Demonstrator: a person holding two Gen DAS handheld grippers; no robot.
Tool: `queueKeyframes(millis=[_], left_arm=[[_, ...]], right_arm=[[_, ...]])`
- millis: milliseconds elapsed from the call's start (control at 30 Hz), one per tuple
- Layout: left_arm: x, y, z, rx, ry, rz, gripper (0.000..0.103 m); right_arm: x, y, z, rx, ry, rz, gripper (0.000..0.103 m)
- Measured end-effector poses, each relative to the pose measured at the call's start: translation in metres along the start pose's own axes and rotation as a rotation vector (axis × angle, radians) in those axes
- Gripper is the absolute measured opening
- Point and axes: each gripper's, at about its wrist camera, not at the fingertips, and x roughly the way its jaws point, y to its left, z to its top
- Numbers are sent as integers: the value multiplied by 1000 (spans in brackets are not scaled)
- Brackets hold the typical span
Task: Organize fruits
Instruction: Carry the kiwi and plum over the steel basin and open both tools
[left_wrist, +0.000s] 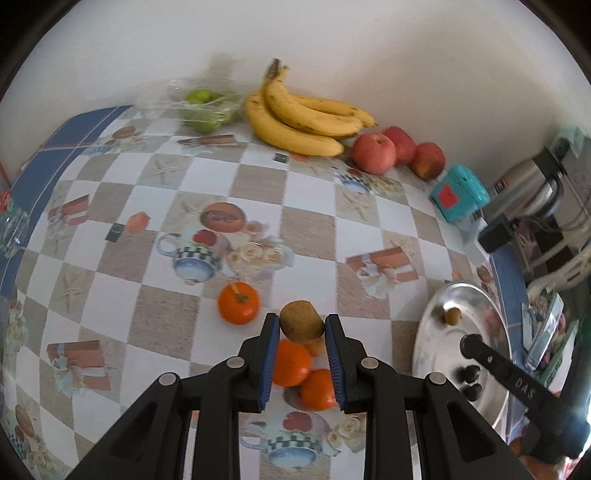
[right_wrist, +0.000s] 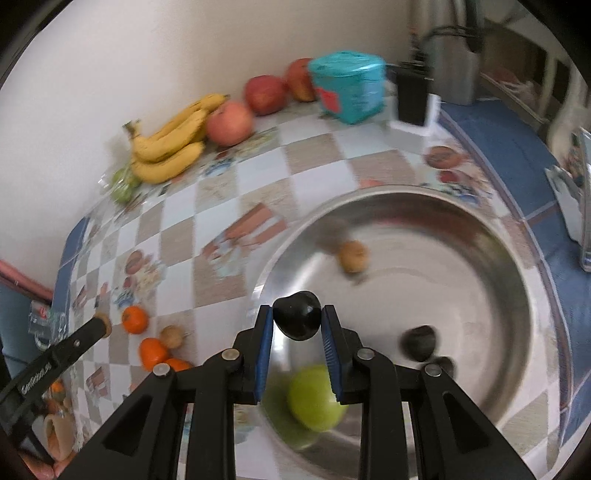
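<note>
My left gripper (left_wrist: 301, 325) is shut on a brown kiwi (left_wrist: 301, 321) and holds it above three oranges: one (left_wrist: 239, 302) to its left and two (left_wrist: 291, 362) under the fingers. My right gripper (right_wrist: 296, 319) is shut on a dark plum (right_wrist: 297, 319) over the steel bowl (right_wrist: 491, 236). In the bowl lie a green apple (right_wrist: 316, 398), two dark plums (right_wrist: 419, 341) and a small brown fruit (right_wrist: 353, 256). The bowl also shows in the left wrist view (left_wrist: 439, 343). Bananas (left_wrist: 299, 118) and red apples (left_wrist: 373, 152) lie along the wall.
A clear box of green fruit (left_wrist: 203, 109) sits at the back left by the wall. A teal container (left_wrist: 458, 192) and a metal kettle (left_wrist: 532, 184) stand at the back right. A second kiwi (right_wrist: 171, 336) lies beside the oranges (right_wrist: 153, 352). The checked tablecloth (left_wrist: 258, 184) covers the table.
</note>
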Motion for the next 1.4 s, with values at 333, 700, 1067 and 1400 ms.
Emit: queueKeyframes(millis=[333,700,1067,1400], left_arm=[[9,-50,-15,123,35,-37,27],[22,-101,-33,237,53,-92,27],[37,-132,-48,344,2,-96,27],[49,-140,-55,383,-6,-57,27]], right_arm=[[-10,-44,4,93,-21,-67,28],[-14,-70,6,156,-32,-89,28],[-7,-64,4,142,-17,-69,28],[8,-64,1,149,33,-58,29]])
